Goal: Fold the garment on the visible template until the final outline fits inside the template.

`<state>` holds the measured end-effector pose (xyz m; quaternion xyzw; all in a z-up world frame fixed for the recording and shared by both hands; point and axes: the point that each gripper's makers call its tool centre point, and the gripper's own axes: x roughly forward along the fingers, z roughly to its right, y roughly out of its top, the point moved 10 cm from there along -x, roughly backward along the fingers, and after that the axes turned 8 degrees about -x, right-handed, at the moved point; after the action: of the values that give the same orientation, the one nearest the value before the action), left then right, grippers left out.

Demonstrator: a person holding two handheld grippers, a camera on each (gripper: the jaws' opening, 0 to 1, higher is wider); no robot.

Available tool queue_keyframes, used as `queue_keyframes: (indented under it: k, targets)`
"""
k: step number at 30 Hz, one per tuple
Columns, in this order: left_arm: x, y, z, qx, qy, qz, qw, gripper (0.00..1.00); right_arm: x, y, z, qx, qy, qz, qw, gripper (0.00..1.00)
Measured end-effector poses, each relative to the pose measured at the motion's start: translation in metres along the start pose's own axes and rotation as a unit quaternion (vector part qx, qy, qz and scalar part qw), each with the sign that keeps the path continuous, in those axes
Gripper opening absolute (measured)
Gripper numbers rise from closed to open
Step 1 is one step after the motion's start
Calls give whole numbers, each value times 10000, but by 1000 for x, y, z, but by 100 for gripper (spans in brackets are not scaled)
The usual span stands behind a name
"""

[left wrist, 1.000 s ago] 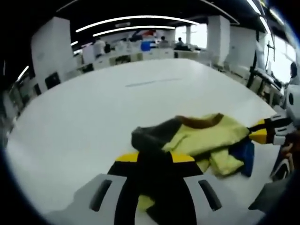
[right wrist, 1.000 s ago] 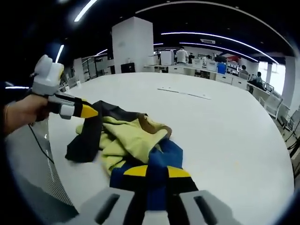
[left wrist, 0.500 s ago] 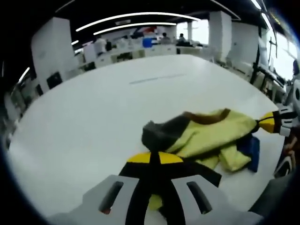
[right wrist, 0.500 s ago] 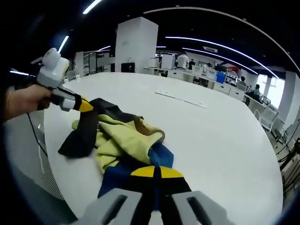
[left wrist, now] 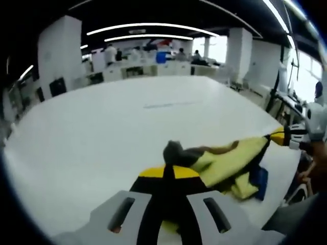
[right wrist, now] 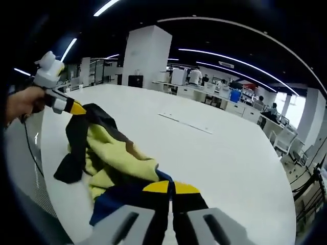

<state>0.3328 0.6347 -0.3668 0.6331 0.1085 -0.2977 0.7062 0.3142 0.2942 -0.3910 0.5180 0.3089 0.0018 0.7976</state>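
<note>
The garment [left wrist: 232, 158] is yellow-green with dark grey, brown and blue parts, and it hangs bunched over the white table [left wrist: 102, 132]. My left gripper [left wrist: 168, 171] is shut on its dark grey end. My right gripper [right wrist: 171, 187] is shut on its blue and dark end. In the right gripper view the garment [right wrist: 110, 153] stretches from my jaws up to the left gripper [right wrist: 77, 108], held by a hand [right wrist: 20, 102]. The right gripper [left wrist: 277, 137] enters the left gripper view from the right, holding the yellow cloth's far end.
A thin grey strip [left wrist: 166, 104] lies on the table beyond the garment, also visible as the strip [right wrist: 185, 123] in the right gripper view. The table's curved edge [right wrist: 43, 178] runs close on the near side. White pillars [right wrist: 145, 56], desks and people stand far behind.
Both grippers have risen and drawn apart, keeping their hold. The garment has lifted from a heap on the table into a stretched band between them.
</note>
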Motion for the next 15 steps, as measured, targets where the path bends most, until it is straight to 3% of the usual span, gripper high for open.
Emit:
queue_keyframes:
  k: [9,13,15]
  targets:
    - [-3,38,-8,269,-179,485,9983,0,14,20,52,7,-365,95,9993,0]
    - [-1,54,-12,54,-440,925,9947,0,20,24,71,50,-553,84,9984,0]
    - [3,58,-18,57,-362,938,9949,0,24,26,82,123,-638,91,9978,0]
